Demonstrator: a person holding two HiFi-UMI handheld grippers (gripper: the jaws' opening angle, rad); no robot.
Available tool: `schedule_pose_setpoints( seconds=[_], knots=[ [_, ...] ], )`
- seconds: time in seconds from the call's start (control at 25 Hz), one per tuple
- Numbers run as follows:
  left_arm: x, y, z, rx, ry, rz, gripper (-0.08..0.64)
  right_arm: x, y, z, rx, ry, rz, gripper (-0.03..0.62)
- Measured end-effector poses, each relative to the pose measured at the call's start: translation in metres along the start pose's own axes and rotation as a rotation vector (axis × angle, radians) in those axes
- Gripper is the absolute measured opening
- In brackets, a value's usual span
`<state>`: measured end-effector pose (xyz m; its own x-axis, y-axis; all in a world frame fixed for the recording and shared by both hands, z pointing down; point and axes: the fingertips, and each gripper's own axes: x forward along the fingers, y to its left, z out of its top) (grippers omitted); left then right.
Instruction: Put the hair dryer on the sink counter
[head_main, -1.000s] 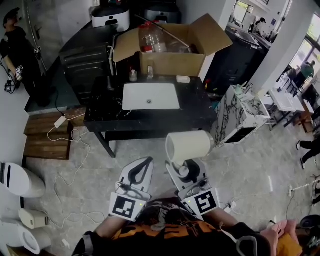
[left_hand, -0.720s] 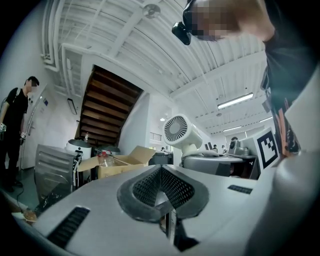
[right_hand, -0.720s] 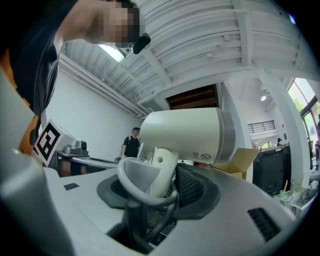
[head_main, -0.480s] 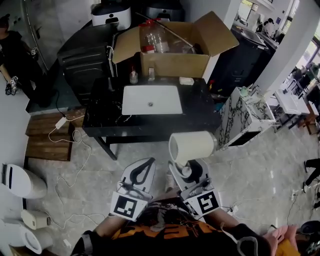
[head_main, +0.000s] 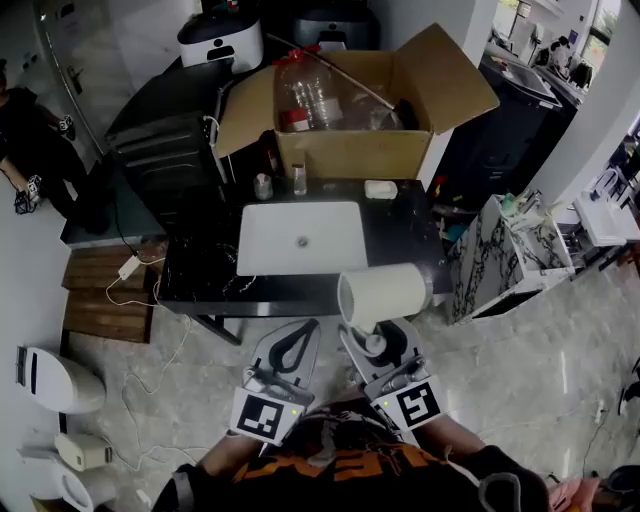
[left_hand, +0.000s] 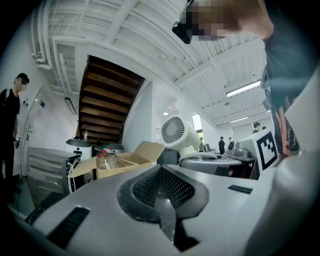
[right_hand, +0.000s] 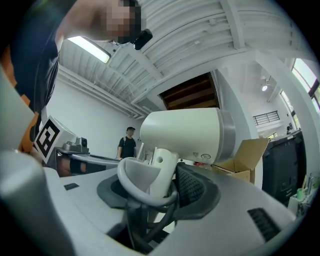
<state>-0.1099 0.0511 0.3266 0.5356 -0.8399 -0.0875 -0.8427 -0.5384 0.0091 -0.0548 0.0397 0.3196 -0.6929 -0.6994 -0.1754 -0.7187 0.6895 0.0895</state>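
Note:
The cream hair dryer (head_main: 385, 293) stands upright by its handle in my right gripper (head_main: 372, 340), which is shut on that handle; its barrel hangs just over the front edge of the black sink counter (head_main: 404, 232). In the right gripper view the hair dryer (right_hand: 185, 135) fills the middle, its handle and coiled cord pinched in my right gripper (right_hand: 160, 187). My left gripper (head_main: 299, 330) is beside it on the left, shut and holding nothing. The left gripper view shows the left gripper (left_hand: 162, 185) with its pads together and the hair dryer (left_hand: 175, 131) beyond.
A white basin (head_main: 302, 238) is set in the counter, with two small bottles (head_main: 263, 186) and a soap bar (head_main: 380, 189) behind it. An open cardboard box (head_main: 350, 150) stands at the back. A marble cabinet (head_main: 510, 258) is on the right, cables (head_main: 135, 300) lie on the floor at left.
The counter has come nearer and lower in the head view. Both grippers and the hair dryer now sit at its front edge; the grip is unchanged.

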Motion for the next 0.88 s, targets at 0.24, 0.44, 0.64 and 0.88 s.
schedule_pose_setpoints(
  seconds=[0.24, 0.44, 0.64, 0.88],
  knots=[
    [0.093, 0.021, -0.007, 0.005, 0.024, 0.033, 0.021, 0.046, -0.085, -0.007, 0.037, -0.036, 0.025, 0.235],
    [0.161, 0.023, -0.011, 0.005, 0.023, 0.019, 0.021, 0.061, -0.147, -0.019, 0.041, -0.025, 0.019, 0.235],
    [0.206, 0.014, -0.017, 0.011, 0.017, -0.002, 0.021, 0.060, -0.193, -0.032, 0.042, -0.009, -0.001, 0.235],
    [0.227, 0.003, -0.020, 0.008, 0.011, -0.015, 0.021, 0.054, -0.218, -0.044, 0.045, 0.007, -0.022, 0.235]
  ],
)
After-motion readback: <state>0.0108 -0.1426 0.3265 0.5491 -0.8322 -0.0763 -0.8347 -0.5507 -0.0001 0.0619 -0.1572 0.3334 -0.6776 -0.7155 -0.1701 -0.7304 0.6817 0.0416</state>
